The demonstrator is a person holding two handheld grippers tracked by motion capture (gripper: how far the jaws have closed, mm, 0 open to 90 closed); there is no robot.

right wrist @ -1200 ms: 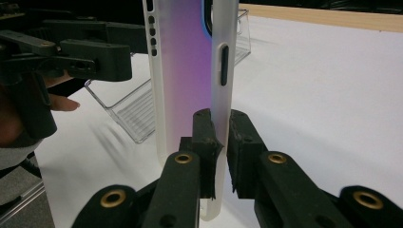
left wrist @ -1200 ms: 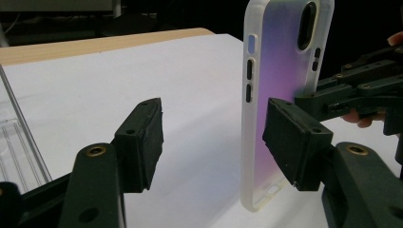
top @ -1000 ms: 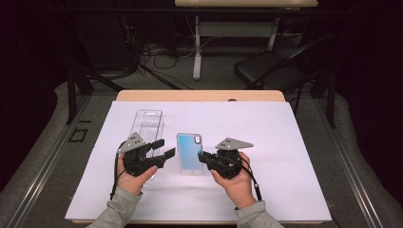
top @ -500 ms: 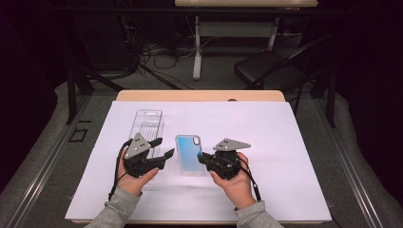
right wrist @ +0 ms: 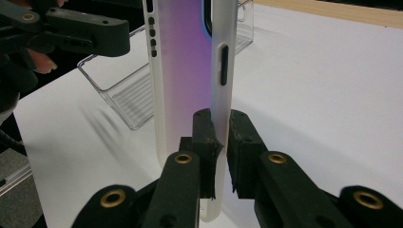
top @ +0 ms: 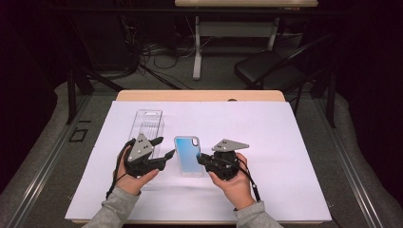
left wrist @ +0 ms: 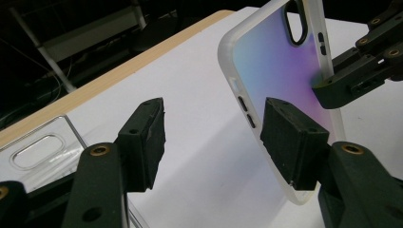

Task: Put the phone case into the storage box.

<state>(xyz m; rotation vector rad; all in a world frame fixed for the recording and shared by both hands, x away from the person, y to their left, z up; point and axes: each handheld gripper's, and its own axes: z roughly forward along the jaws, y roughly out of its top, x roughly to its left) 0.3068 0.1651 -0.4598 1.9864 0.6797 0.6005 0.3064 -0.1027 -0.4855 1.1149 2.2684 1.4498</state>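
Note:
A translucent phone case (top: 188, 156) with a blue-to-purple back lies mid-table on the white sheet (top: 285, 142). My right gripper (top: 202, 159) is shut on its right long edge (right wrist: 219, 128), and the case (right wrist: 185, 61) stands tilted up from the sheet. My left gripper (top: 161, 149) is open at the case's left side. In the left gripper view one jaw sits just in front of the case's (left wrist: 280, 61) button edge and the other is well apart over the paper; the gripper (left wrist: 218, 123) holds nothing. The right gripper (left wrist: 342, 80) pinches the far edge there.
A clear plastic box (top: 148, 124) lies on the sheet just behind my left gripper, close to its outer jaw (left wrist: 38, 152). The wooden table edge (top: 199, 95) runs along the back. A dark chair (top: 271, 71) and cables stand beyond the table.
My left gripper has edged slightly right toward the case, still open. The right gripper keeps its hold on the case's edge and has barely moved.

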